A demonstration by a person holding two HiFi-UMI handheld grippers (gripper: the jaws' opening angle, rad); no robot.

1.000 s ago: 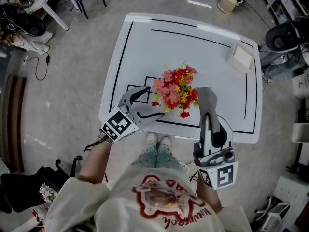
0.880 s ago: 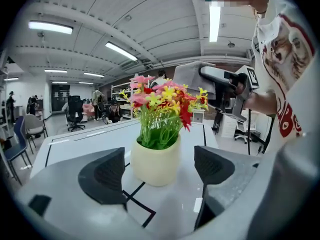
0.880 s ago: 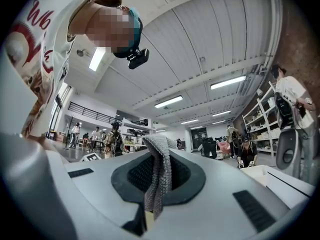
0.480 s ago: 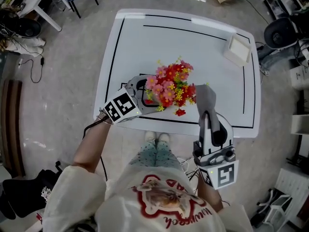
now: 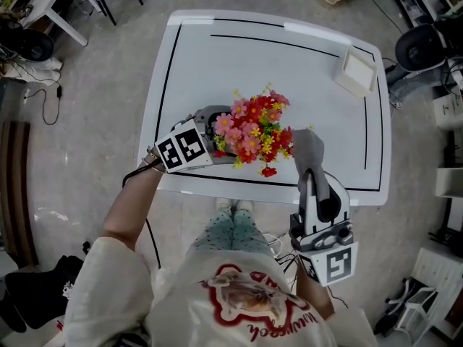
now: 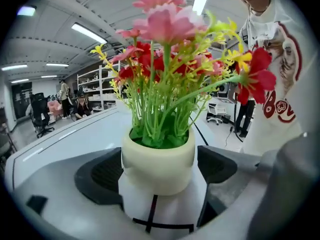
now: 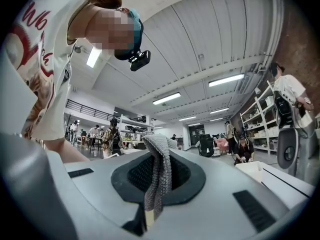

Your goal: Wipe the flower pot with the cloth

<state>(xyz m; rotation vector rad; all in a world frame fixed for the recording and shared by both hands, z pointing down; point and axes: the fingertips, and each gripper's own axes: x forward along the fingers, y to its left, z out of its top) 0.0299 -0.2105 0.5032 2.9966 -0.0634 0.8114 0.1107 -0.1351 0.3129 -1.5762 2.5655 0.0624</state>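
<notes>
Nearest the person, the right tongs (image 7: 154, 186) are pressed together on a grey knitted cloth (image 7: 159, 159), which sticks out past their tips just beside the flowers (image 5: 253, 129). The left tongs (image 6: 158, 176) have just been opening and stand wide apart, with the cream flower pot (image 6: 159, 156) between the pads, ungripped. The pot stands upright on the white bench (image 5: 289, 71), near its front edge, over a black line. Farther off, a white box (image 5: 359, 74) sits by the right corner.
</notes>
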